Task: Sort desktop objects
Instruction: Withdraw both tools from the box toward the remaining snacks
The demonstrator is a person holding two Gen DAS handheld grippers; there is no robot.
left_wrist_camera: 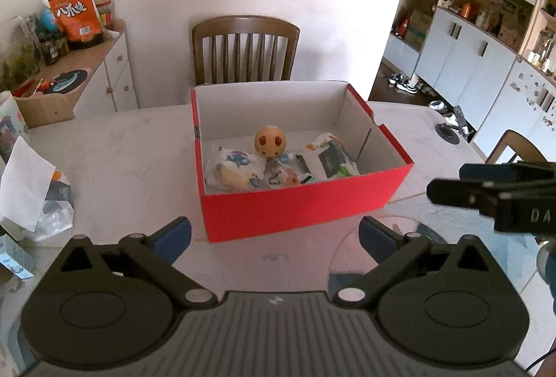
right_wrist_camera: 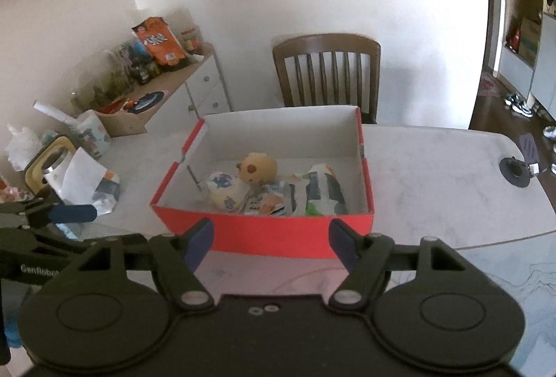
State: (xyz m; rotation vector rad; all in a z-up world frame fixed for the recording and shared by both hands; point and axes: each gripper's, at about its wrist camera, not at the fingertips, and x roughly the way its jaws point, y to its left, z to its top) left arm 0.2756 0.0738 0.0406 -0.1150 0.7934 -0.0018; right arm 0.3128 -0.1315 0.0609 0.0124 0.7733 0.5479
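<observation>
Left wrist view puts the red box (left_wrist_camera: pixel 302 203) at our twelve o'clock on the table, open-topped, holding a round yellow toy (left_wrist_camera: pixel 270 141), a blue-printed white packet (left_wrist_camera: pixel 234 168) and a green-and-white pouch (left_wrist_camera: pixel 330 158). Our left gripper (left_wrist_camera: pixel 274 232) stands wide with nothing between its jaws; our right gripper (right_wrist_camera: pixel 269 239) is parted too, also empty, just short of the box's near wall.

We judge the box mostly filled, so the next pick likely lies at nine o'clock: the crumpled paper and wrappers (left_wrist_camera: pixel 31 189). We should come in low, jaws wide, and pinch a firm fold, since thin paper slips.

Outward, the pale marble table (left_wrist_camera: pixel 114 147) is glossy; a wooden chair (left_wrist_camera: pixel 245 46) sits at twelve, a white cabinet (left_wrist_camera: pixel 116 74) with snack bags at ten.
</observation>
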